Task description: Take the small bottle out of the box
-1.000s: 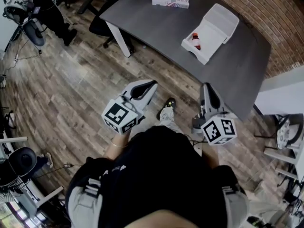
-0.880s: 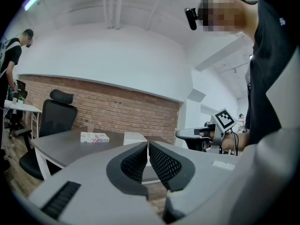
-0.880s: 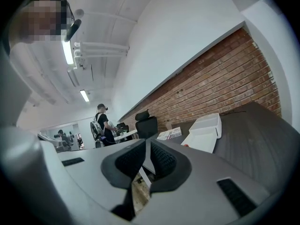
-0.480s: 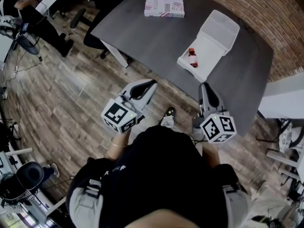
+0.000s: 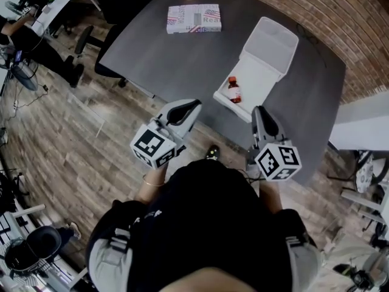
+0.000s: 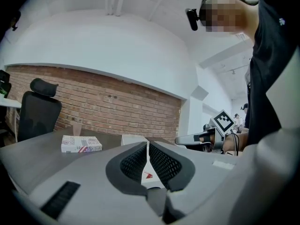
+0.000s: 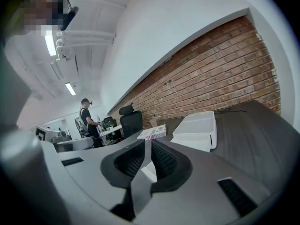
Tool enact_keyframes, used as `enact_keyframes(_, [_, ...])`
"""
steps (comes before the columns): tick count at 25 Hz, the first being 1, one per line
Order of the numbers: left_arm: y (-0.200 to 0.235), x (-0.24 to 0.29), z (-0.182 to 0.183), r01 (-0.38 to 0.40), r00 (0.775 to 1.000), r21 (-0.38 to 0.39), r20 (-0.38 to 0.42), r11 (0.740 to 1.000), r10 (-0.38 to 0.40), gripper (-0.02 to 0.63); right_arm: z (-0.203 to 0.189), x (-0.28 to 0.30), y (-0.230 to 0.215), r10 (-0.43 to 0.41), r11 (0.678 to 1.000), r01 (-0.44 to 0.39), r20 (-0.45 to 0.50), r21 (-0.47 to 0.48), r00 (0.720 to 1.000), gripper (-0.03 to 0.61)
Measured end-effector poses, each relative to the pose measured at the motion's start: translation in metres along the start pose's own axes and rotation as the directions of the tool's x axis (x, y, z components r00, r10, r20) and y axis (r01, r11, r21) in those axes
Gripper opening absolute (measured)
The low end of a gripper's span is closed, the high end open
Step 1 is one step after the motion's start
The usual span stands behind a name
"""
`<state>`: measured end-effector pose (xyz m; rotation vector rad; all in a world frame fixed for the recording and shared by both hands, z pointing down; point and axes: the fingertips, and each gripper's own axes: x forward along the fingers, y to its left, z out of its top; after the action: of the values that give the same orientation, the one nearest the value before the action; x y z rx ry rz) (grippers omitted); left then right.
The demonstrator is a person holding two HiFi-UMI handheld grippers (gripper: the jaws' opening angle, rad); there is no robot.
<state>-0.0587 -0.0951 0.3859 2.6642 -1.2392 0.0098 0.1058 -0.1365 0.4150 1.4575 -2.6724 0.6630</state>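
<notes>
I hold both tongs low and close to my body, just off the near edge of the counter (image 5: 182,59). I judge this to be the approach, with nothing in reach to grasp yet. The left tongs (image 5: 193,105) are pinched together and empty. The right tongs (image 5: 258,109) stand a narrow slit apart, with nothing between them either.

The white box (image 5: 258,81) sits open near the counter's front edge, its lid thrown back toward the brick wall. That leaves the small bottle (image 5: 233,90) exposed from above, lying in the near-left part of the tray. It lies ahead of both tongs and between their lines, somewhat nearer the right pair, and well apart from each.
</notes>
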Motion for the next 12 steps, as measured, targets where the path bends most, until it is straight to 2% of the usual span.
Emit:
enact_keyframes(6, [0.013, 0.046, 0.001, 0.054, 0.999, 0.008, -0.007, 0.999, -0.054, 0.005, -0.002, 0.023, -0.026, -0.011, 1.000, 0.010, -0.057, -0.018, 0.998, 0.063])
enact_keyframes(12, [0.034, 0.069, 0.002, 0.094, 0.995, 0.000, -0.045, 0.996, -0.094, 0.005, -0.003, 0.054, -0.029, -0.022, 0.994, 0.010, -0.113, -0.109, 0.993, 0.074])
